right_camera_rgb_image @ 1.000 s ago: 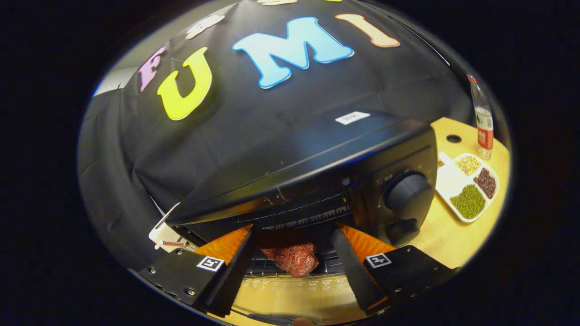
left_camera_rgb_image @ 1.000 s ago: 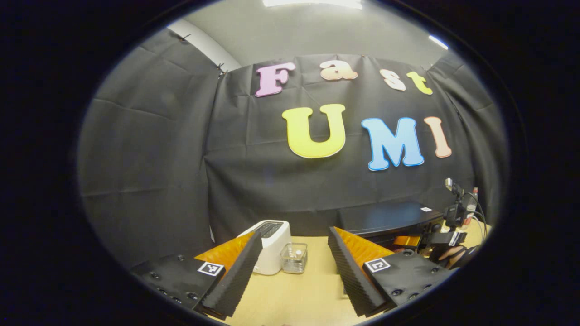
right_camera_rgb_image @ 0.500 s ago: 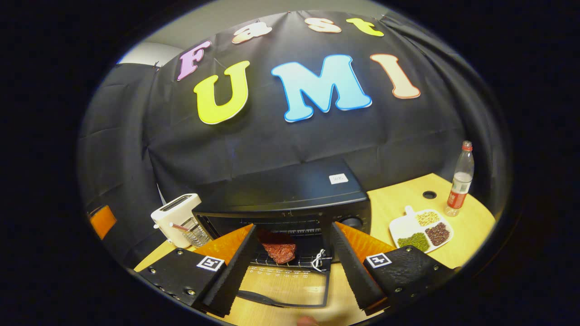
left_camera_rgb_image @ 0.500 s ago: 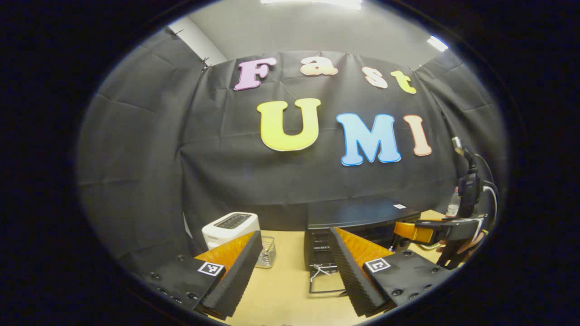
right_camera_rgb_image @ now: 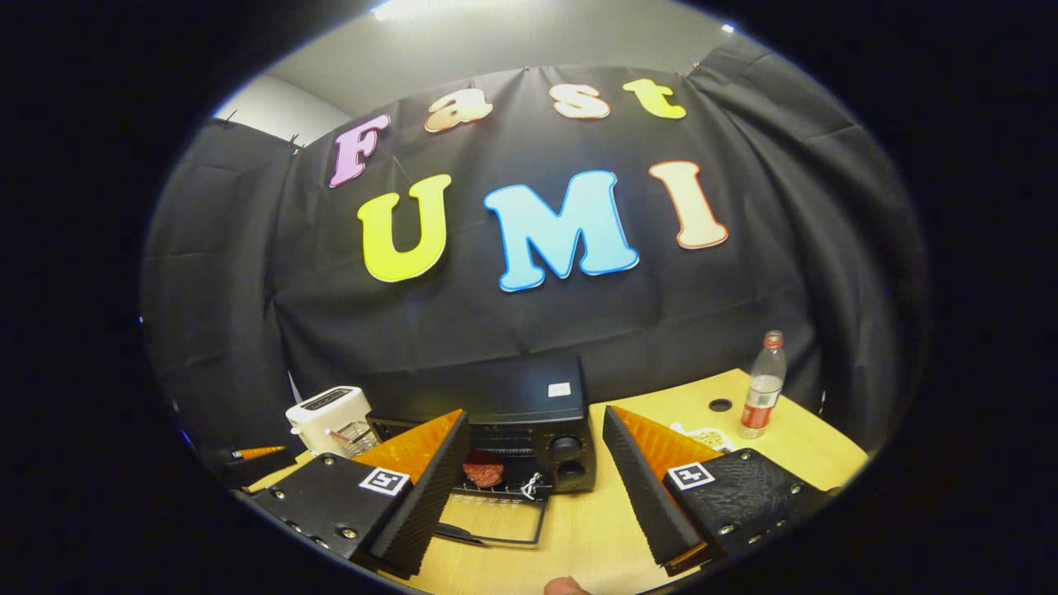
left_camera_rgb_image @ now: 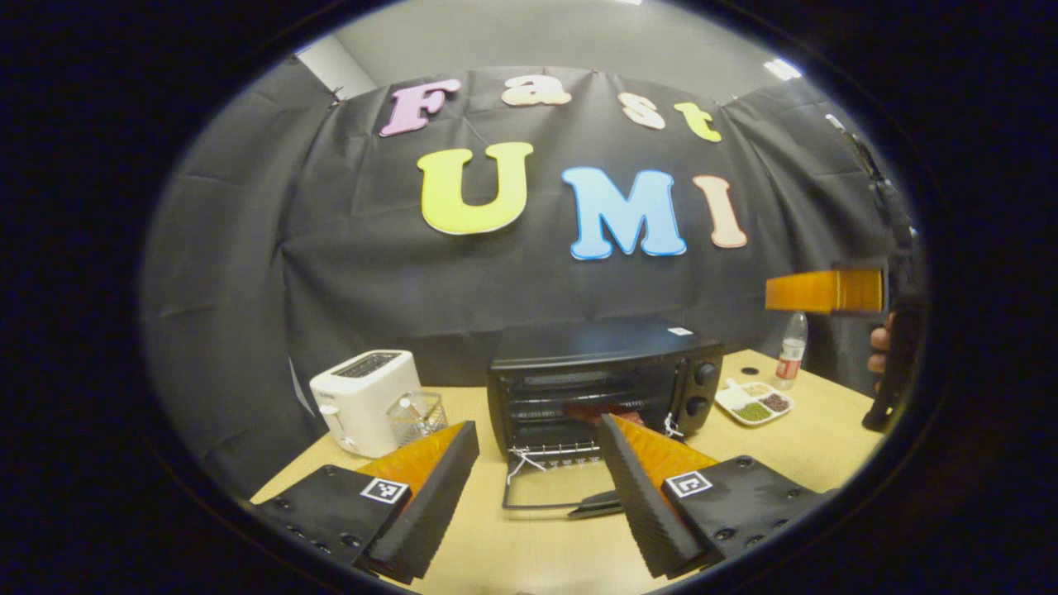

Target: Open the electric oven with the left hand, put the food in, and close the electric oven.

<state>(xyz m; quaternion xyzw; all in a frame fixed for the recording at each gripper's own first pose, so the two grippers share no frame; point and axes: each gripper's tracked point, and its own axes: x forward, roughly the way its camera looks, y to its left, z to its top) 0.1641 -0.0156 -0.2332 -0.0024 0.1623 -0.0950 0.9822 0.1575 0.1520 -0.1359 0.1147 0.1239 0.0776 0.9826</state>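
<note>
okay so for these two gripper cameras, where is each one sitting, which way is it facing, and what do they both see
Left gripper view: rides the left gripper, back from the table, facing the black electric oven with its glass door down; own open fingers, plus the right gripper.
Right gripper view: rides the right gripper, higher, facing the oven; own open fingers.
Shared: oven, reddish-brown meat inside, white toaster, clear plastic bottle.

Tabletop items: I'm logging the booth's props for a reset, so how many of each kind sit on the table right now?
Electric oven: 1
Toaster: 1
Clear container beside the toaster: 1
Divided dish of beans: 1
Plastic bottle: 1
Piece of red food on the oven rack: 1
Total: 6
</note>
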